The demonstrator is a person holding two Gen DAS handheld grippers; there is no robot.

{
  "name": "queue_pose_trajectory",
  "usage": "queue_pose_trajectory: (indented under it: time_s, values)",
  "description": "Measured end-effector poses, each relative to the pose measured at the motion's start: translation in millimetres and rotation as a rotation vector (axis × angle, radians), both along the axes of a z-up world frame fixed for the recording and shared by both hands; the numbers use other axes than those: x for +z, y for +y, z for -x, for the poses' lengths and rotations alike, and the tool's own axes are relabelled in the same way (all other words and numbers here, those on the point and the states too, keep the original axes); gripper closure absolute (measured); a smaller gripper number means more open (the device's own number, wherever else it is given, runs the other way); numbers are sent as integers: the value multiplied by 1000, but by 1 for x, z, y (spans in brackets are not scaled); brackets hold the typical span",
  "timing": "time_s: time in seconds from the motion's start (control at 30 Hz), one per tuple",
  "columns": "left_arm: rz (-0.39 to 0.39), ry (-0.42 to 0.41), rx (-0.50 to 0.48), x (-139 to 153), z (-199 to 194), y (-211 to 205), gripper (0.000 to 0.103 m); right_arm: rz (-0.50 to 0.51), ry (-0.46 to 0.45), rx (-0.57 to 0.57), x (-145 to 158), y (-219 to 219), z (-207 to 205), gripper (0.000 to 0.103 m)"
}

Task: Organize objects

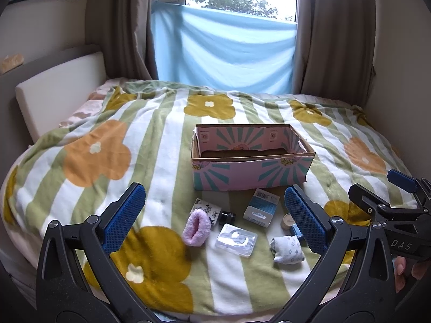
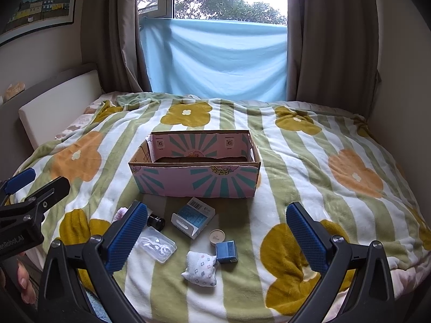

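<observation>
An open pink and teal cardboard box (image 1: 250, 172) (image 2: 196, 180) stands on the bed. In front of it lie a pink fuzzy sock roll (image 1: 196, 228), a black-and-white patterned item (image 1: 206, 209), a small dark bottle (image 1: 226, 217) (image 2: 156, 220), a blue-white carton (image 1: 260, 207) (image 2: 193, 216), a clear plastic packet (image 1: 235, 239) (image 2: 157, 245), a round tan jar (image 1: 287, 221) (image 2: 216, 237), a small blue box (image 2: 226, 251) and a white patterned sock roll (image 1: 287, 249) (image 2: 200, 267). My left gripper (image 1: 215, 215) is open and empty above them. My right gripper (image 2: 215, 231) is open and empty too.
A striped flower blanket (image 1: 150, 140) (image 2: 309, 161) covers the bed. A white headboard cushion (image 1: 59, 91) stands at the left. Brown curtains and a blue sheet (image 1: 223, 56) hang at the window behind. The right gripper's body (image 1: 396, 207) shows in the left wrist view.
</observation>
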State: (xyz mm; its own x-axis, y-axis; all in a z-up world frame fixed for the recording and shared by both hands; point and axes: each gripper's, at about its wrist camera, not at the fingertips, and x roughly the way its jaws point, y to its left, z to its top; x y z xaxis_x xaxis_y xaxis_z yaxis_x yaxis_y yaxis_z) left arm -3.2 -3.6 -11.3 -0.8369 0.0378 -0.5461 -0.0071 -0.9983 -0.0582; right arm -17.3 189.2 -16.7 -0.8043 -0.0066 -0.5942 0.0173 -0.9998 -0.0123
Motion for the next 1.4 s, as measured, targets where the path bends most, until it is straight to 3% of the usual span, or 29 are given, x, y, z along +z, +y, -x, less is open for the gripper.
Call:
queue_pose_trajectory:
  time_s: [0.83, 0.97, 1.1, 1.23, 1.4]
  values:
    - [-1, -8, 8, 0, 2, -5, 0, 0, -1, -13, -1, 1, -2, 0]
    - [-37, -22, -9, 7, 8, -17, 0, -18, -8, -23, -1, 9, 1, 0]
    - [1, -19, -7, 15, 17, -29, 0, -37, -27, -46, -3, 21, 10, 0]
    - [14, -66, 3, 1, 35, -44, 0, -58, -67, -77, -15, 32, 20, 0]
    - [-40, -167, 11, -41, 56, -62, 0, -41, -138, -90, -45, 40, 34, 0]
